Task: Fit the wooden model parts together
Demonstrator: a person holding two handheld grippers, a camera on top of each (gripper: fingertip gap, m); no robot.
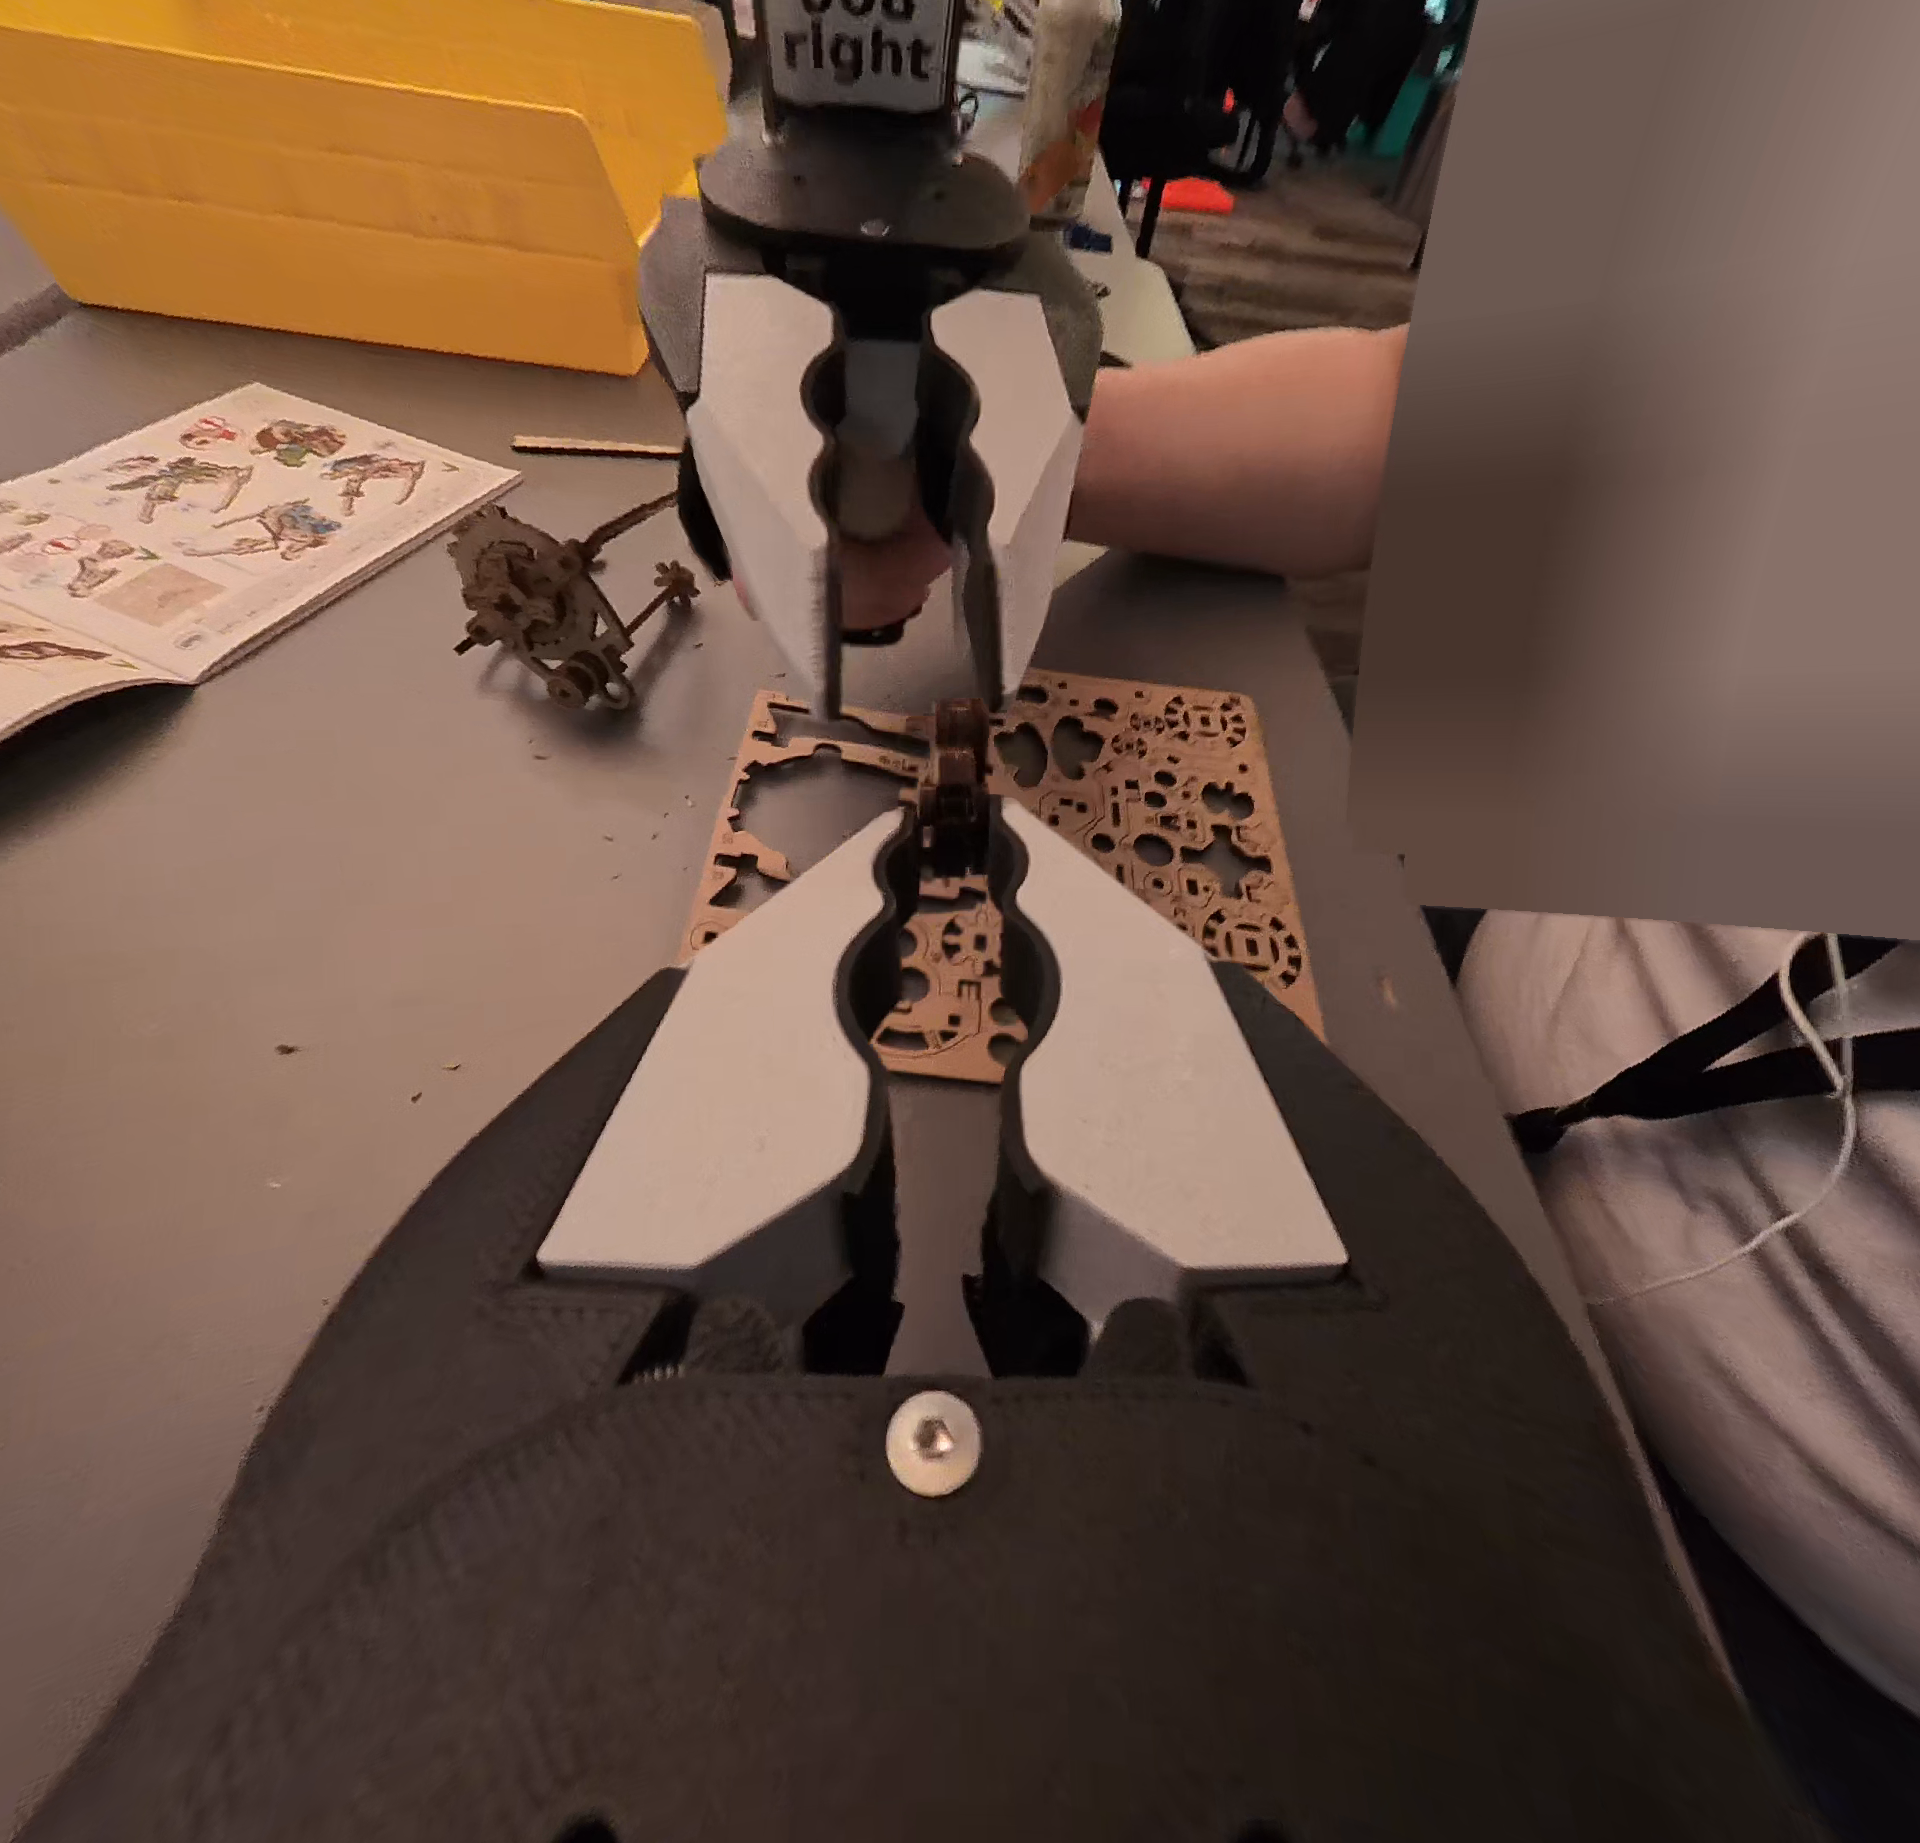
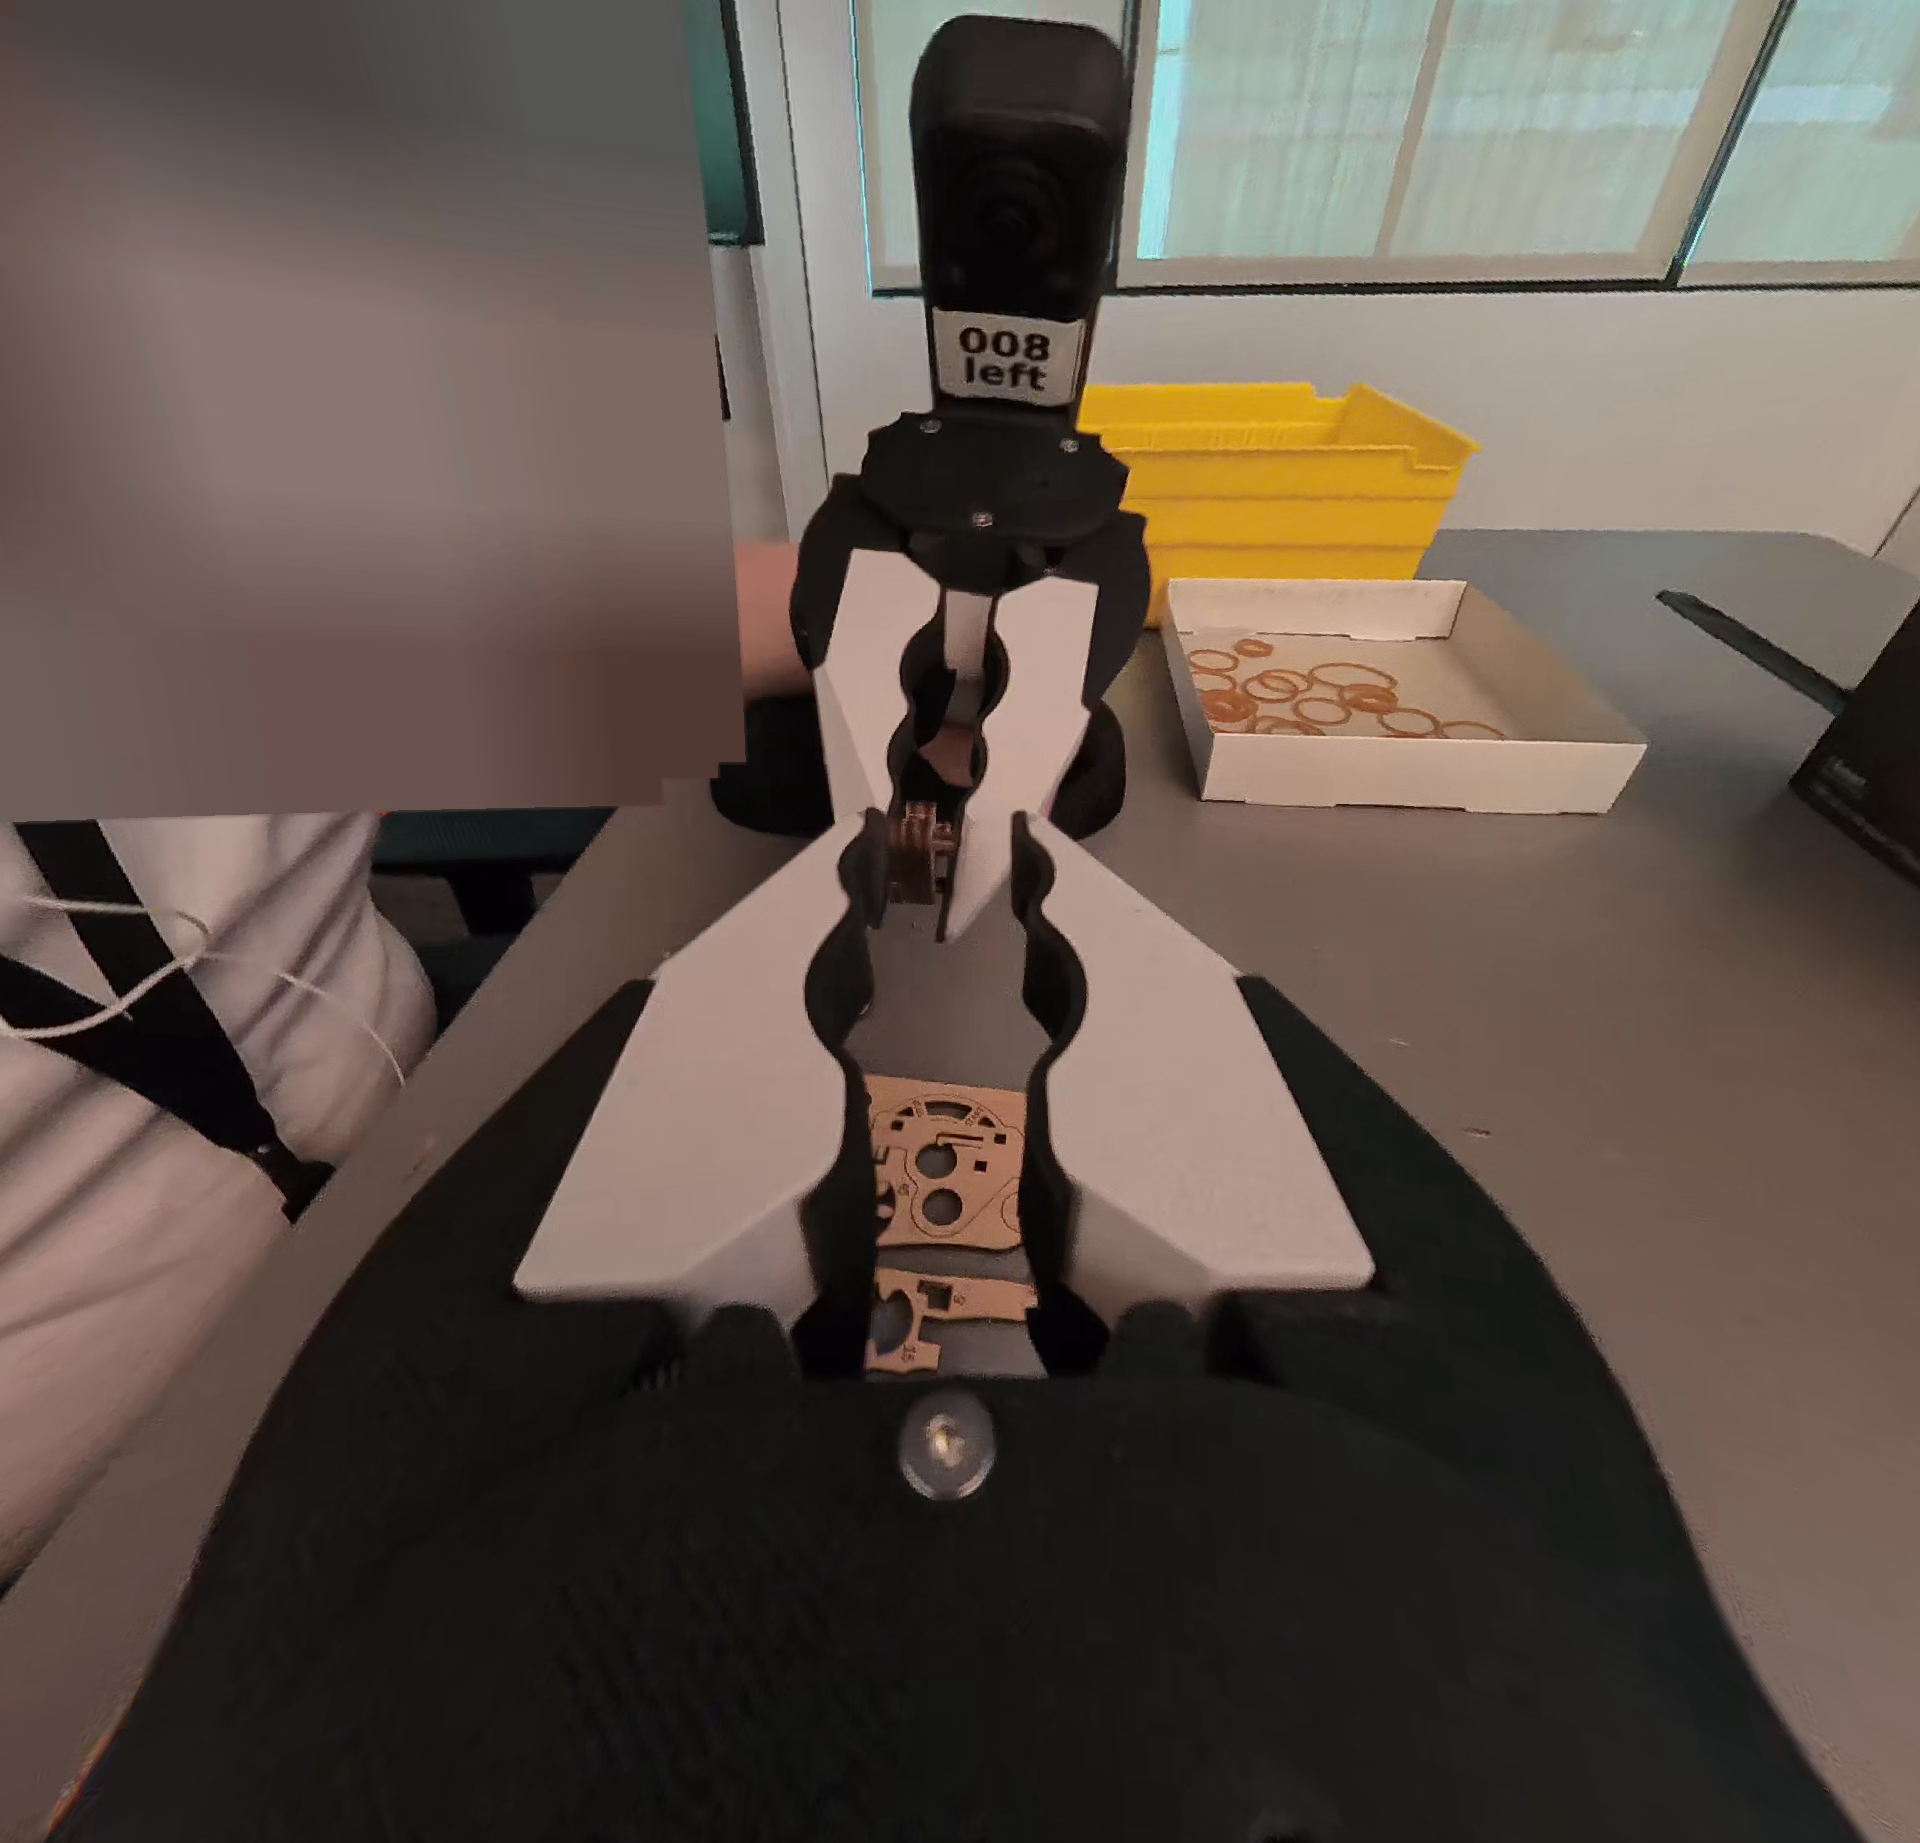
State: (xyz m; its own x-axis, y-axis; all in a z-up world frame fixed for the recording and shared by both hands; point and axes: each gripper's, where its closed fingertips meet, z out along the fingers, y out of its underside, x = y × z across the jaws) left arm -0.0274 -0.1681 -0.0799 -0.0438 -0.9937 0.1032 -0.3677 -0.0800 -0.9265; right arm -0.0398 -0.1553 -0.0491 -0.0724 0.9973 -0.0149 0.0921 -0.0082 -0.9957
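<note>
My left gripper (image 1: 951,822) is shut on a small dark wooden sub-assembly (image 1: 956,780) and holds it upright just above the laser-cut wooden sheet (image 1: 1153,837). My right gripper (image 1: 909,700) faces it from the far side, jaws open, with its fingertips either side of the part's top end. In the right wrist view, my right gripper (image 2: 943,835) is open, and the part (image 2: 914,863) sits near its left fingertip, held by the left gripper (image 2: 940,884). The sheet (image 2: 940,1170) shows below between the fingers.
A partly built wooden model (image 1: 540,598), an open instruction booklet (image 1: 208,515) and a loose wooden strip (image 1: 592,446) lie to the left. A yellow bin (image 1: 312,162) stands behind. A white tray of rubber bands (image 2: 1382,702) and a black box (image 2: 1870,785) are nearby. A person sits at the table edge. Less than 4 cm separates the two grippers' tips. The partly built wooden model (image 1: 540,598) is about equally far from each gripper, around 15 cm.
</note>
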